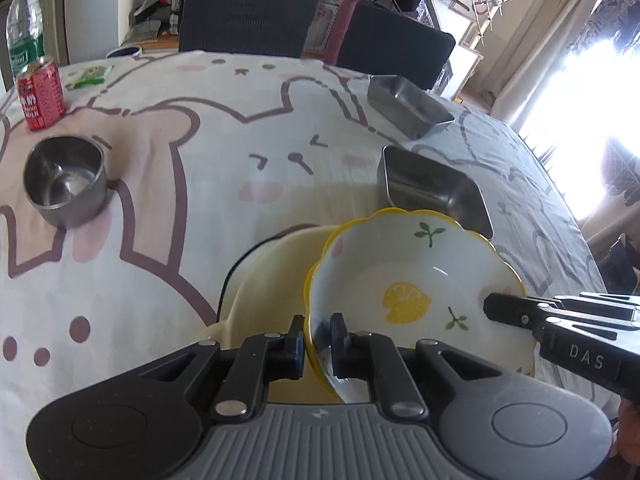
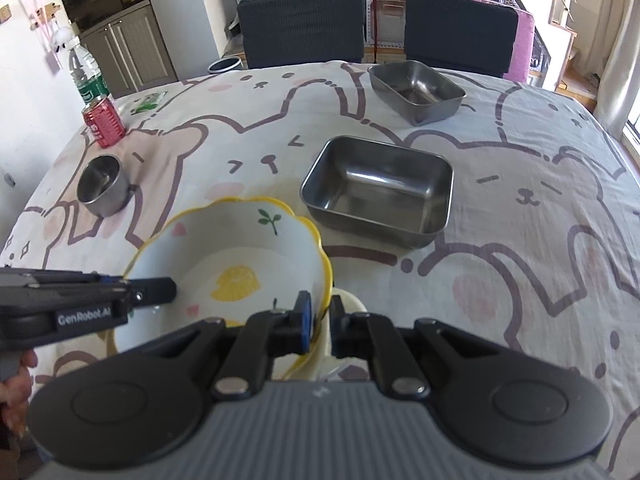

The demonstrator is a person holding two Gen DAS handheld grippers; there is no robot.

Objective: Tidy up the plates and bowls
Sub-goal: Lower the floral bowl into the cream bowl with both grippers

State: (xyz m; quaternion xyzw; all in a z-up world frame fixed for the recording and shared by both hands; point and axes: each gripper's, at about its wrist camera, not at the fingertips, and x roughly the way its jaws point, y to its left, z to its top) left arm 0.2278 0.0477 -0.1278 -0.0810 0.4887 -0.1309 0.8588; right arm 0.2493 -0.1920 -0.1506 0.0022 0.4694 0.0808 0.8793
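Bowl (image 1: 416,280) with lemon print and yellow scalloped rim, pinched at both sides: left claw (image 1: 318,338) clamped on its near-left rim, one finger inside, one outside; right claw (image 2: 318,316) clamped on the opposite rim the same way. In the left wrist view the right claw reaches in from the right over the bowl's edge; in the right wrist view the left claw comes in from the left. Bowl tilted, and whether it is lifted or resting I cannot tell. Just under and behind it, a pale cream dish (image 1: 276,268), partly hidden by the bowl. Worktop (image 2: 540,200) covered with a cartoon bear and bunny cloth. Ahead of the right claw, just beyond the bowl, a rectangular steel tray (image 2: 378,190), upright. Further ahead, a second steel tray (image 2: 416,90), well apart from the first. Ahead-left of the left claw, a round steel cup (image 1: 66,180), open side up. Beyond it a red can (image 1: 40,96), then a clear water bottle (image 1: 25,24) with a green label. Small green packet (image 1: 90,76) near the can. Two dark chairs (image 2: 302,26) at the far edge.
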